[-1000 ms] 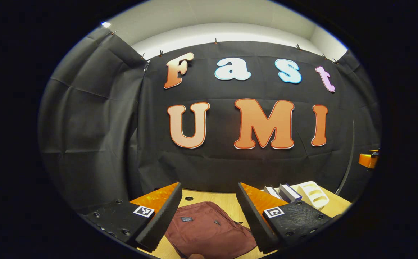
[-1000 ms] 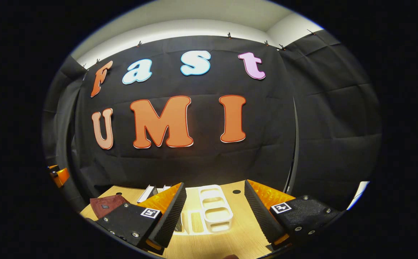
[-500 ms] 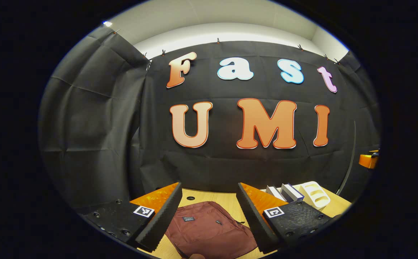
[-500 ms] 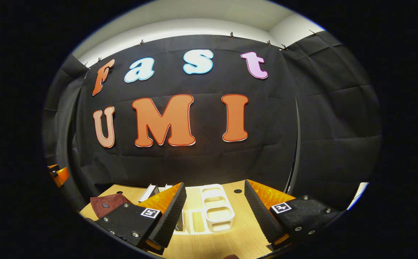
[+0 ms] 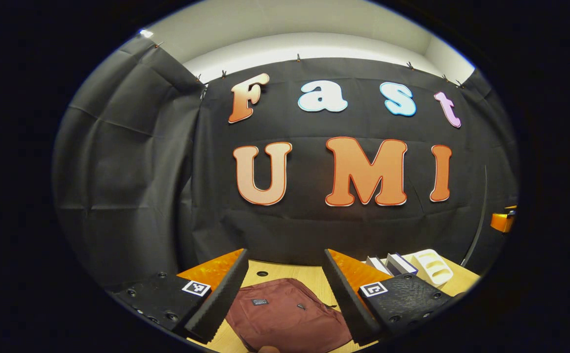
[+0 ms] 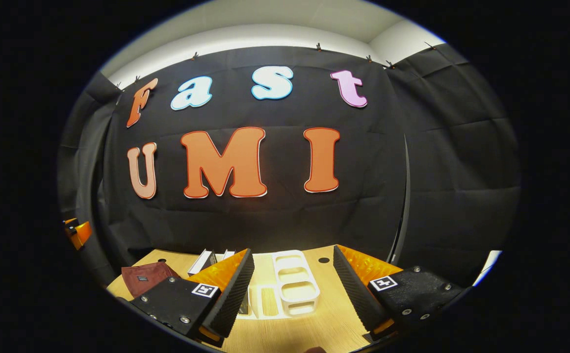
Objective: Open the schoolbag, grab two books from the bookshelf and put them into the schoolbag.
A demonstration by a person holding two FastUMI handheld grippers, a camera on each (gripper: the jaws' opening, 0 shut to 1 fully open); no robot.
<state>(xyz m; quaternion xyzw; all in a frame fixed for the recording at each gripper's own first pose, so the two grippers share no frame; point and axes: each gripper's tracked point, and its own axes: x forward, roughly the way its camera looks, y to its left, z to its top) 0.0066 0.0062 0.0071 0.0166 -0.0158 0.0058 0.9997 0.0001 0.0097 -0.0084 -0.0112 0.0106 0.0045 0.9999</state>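
A white bookshelf [image 6: 292, 284] lies on the wooden table [image 6: 334, 323], two books [image 5: 393, 264] beside it. The maroon schoolbag [image 5: 285, 314] lies flat, zipped, between the left gripper's [image 5: 285, 289] spread fingers; the right gripper [image 6: 292, 289] hovers open.

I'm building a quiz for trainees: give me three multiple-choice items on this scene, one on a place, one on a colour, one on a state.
1. Where does the bag lie?
A. on the table
B. on the rack
C. on the floor

2. What colour is the bag?
A. blue
B. maroon
C. green

3. How do the left tongs stand?
A. shut on a book
B. shut on the bag
C. open, holding nothing

Key: 1 A, it lies flat on the wooden table; 2 B, its cloth is dark red; 3 C, the bag shows through the wide gap between the fingers.
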